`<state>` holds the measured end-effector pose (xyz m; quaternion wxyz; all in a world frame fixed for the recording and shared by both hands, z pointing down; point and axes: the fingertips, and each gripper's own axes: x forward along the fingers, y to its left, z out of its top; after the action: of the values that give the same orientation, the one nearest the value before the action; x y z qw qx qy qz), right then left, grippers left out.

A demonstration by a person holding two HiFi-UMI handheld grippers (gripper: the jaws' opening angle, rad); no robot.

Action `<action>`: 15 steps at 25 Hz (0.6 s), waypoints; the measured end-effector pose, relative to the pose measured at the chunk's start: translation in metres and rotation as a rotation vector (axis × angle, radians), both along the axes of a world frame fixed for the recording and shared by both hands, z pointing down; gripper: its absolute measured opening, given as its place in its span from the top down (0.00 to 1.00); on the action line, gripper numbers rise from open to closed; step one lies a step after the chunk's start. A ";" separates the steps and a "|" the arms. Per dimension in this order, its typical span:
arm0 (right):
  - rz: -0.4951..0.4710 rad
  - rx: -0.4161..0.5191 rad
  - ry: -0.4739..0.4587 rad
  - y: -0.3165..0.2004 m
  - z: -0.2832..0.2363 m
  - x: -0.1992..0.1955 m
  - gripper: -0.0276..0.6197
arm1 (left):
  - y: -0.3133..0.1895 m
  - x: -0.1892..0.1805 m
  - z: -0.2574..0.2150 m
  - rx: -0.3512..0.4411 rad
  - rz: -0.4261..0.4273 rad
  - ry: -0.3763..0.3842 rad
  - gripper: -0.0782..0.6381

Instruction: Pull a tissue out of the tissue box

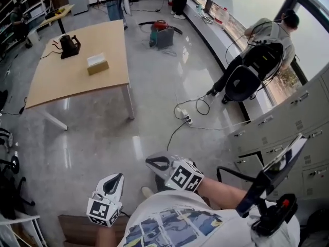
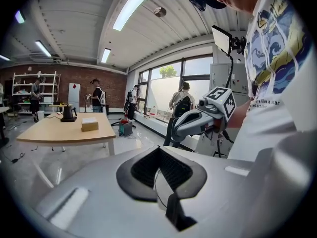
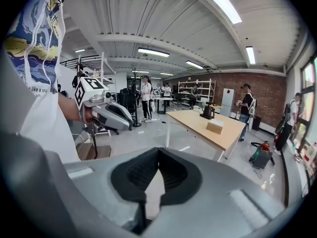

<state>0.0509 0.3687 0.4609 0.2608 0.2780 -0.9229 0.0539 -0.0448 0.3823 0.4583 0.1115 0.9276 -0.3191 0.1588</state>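
Observation:
A tan tissue box (image 1: 97, 64) with white tissue at its top sits on the wooden table (image 1: 77, 81), far across the floor from me. It also shows small in the left gripper view as the tissue box (image 2: 89, 125) and in the right gripper view as the tissue box (image 3: 215, 126). My left gripper (image 1: 117, 178) and right gripper (image 1: 153, 162) hang close to my body over the floor. Both are shut with nothing in them. Each gripper's camera shows its own jaws meeting, left gripper (image 2: 158, 148) and right gripper (image 3: 158, 150).
A black kettle-like object (image 1: 69, 45) stands on the table behind the box. A power strip with cables (image 1: 186, 118) lies on the floor. A person with a backpack (image 1: 262, 50) leans at the window. Grey cabinets (image 1: 298, 117) line the right side, and a red vacuum (image 1: 160, 27) sits farther off.

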 end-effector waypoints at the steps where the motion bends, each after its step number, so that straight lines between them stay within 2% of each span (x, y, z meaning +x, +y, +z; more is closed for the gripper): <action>1: -0.011 -0.002 -0.001 -0.001 0.000 0.003 0.95 | -0.001 0.002 0.000 -0.002 -0.011 0.001 0.89; 6: -0.029 -0.008 -0.019 -0.032 0.010 0.002 0.95 | -0.031 0.005 0.007 0.003 -0.023 -0.012 0.88; 15: -0.129 0.041 -0.067 -0.164 0.003 -0.006 0.95 | -0.152 -0.001 -0.005 0.026 -0.114 -0.078 0.88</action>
<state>0.0454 0.2049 0.4635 0.2268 0.2214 -0.9481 0.0272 -0.0463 0.2301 0.4534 0.0957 0.9024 -0.3776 0.1840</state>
